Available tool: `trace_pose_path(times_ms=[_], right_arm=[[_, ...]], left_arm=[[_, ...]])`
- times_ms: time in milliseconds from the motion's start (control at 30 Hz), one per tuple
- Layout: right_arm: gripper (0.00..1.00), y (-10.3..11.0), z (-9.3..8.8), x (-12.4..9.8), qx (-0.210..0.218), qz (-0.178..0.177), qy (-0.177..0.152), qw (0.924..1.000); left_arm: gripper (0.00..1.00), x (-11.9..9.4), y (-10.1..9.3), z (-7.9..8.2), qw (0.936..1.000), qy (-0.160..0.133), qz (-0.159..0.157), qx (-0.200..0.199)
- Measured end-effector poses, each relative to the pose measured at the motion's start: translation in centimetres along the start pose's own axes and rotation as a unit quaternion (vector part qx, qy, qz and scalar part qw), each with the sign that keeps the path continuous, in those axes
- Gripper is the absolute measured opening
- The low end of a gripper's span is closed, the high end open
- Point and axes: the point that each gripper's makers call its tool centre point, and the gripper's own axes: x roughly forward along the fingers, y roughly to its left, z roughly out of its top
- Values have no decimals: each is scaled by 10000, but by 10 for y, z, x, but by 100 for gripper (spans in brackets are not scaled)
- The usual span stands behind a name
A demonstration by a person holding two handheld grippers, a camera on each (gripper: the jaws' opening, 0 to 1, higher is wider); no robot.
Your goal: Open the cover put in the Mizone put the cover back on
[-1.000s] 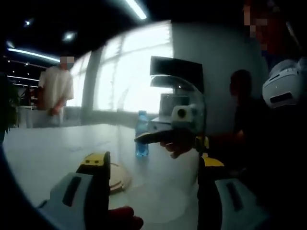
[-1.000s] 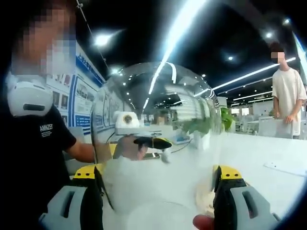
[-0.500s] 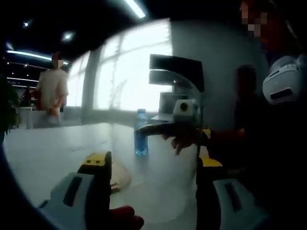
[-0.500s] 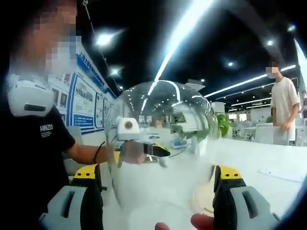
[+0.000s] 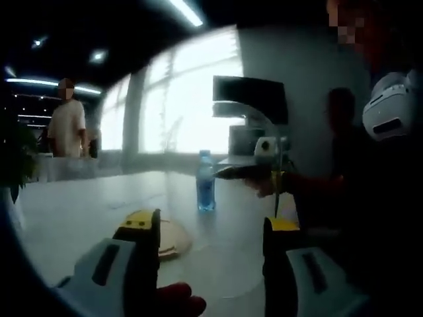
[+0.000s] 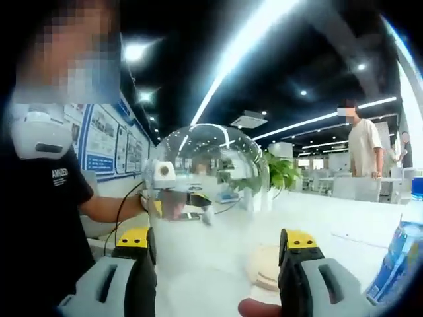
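Note:
A clear dome cover (image 5: 246, 111) stands between my left gripper's (image 5: 211, 228) jaws, and it stays fixed there while the background slides, so the left gripper is shut on it. In the right gripper view the same cover (image 6: 211, 158) is ahead, with the left gripper (image 6: 198, 198) and its hand seen through the glass. My right gripper (image 6: 218, 241) is open, and it appears beyond the cover as the right gripper (image 5: 231, 173). The blue Mizone bottle (image 5: 205, 189) stands upright on the table, at the right edge as the bottle (image 6: 400, 264). A round wooden base (image 5: 173, 241), (image 6: 264, 267) lies uncovered.
The white table (image 5: 79, 211) stretches wide around the base. A person (image 5: 66, 129), (image 6: 362, 152) stands at its far side. A dark monitor (image 5: 250, 99) sits behind the bottle. A green plant (image 6: 281, 175) and a sheet of paper (image 6: 350, 238) are farther off.
My right gripper has drawn back from the cover and the left gripper, so both look smaller in its view. The bottle has come into the right gripper view. The cover keeps its place between the left jaws.

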Motion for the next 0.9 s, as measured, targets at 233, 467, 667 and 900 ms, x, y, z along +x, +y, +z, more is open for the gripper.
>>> trace_pose_path(times_ms=[233,467,667,900], right_arm=[[67,-7,3,-21,135,-298,-159,9993],[55,-28,4,-51,392,-1114,-361,9923],[44,-50,6,-78,534,-1899,-468,9792],[43,-62,-4,-91,505,-2366,-290,9699]], left_arm=[[50,-16,8,5,9996,-105,258,18],[46,-27,26,8,9981,-206,573,-7],[45,-25,36,2,9968,-147,787,80],[42,-29,54,-4,9937,-203,1105,-21]])
